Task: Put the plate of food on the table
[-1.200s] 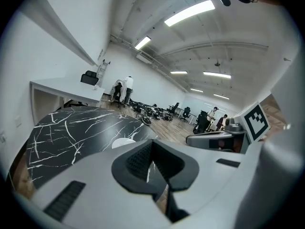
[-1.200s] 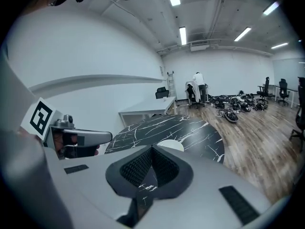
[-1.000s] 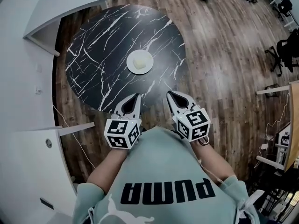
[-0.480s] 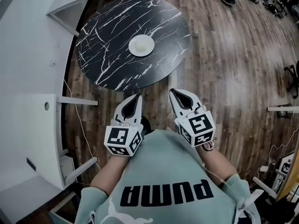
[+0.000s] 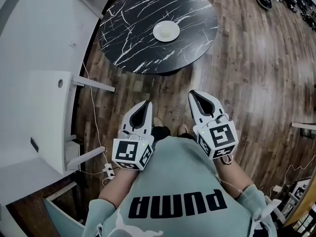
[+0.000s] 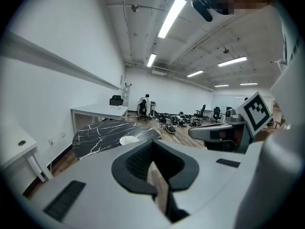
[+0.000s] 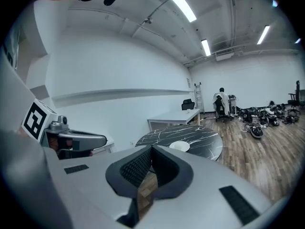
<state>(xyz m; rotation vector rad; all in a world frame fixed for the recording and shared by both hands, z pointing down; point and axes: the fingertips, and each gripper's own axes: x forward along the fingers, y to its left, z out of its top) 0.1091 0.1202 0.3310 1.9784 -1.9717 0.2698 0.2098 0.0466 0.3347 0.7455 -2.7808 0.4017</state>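
**A:** What is shown of the room?

**B:** A large open hall with a wooden floor (image 5: 247, 83) is seen. A white desk (image 5: 47, 107) is set along the wall at the left. Beyond it a round black marble table (image 5: 128, 28) is stood on the boards.

**A:** And where is the plate of food (image 5: 166, 31) found?

**B:** It is laid flat on that table, near the middle of the top, with a pale portion on it. It is touched by nothing.

**A:** How are the tongs held?

**B:** The left gripper (image 5: 146, 104) and the right gripper (image 5: 193, 95) are carried side by side close to the body. They are well apart from the table and pointed roughly towards it. Both pairs of jaws are clenched tip to tip, and nothing is caught between them. Only floor is seen through the gap behind the tips.

**A:** So what is left to be done?

**B:** The placing is judged to be finished, since the plate is already set down and let go. Only a clean stand-off is called for.

**A:** How is that done well?

**B:** The jaws are best held closed and the grippers carried low and near the chest, so that the table edge is not clipped and the plate is not nudged. The white cable (image 5: 93, 127) trailed over the floor beside the desk should be stepped clear of. The desk corner should also be given room.
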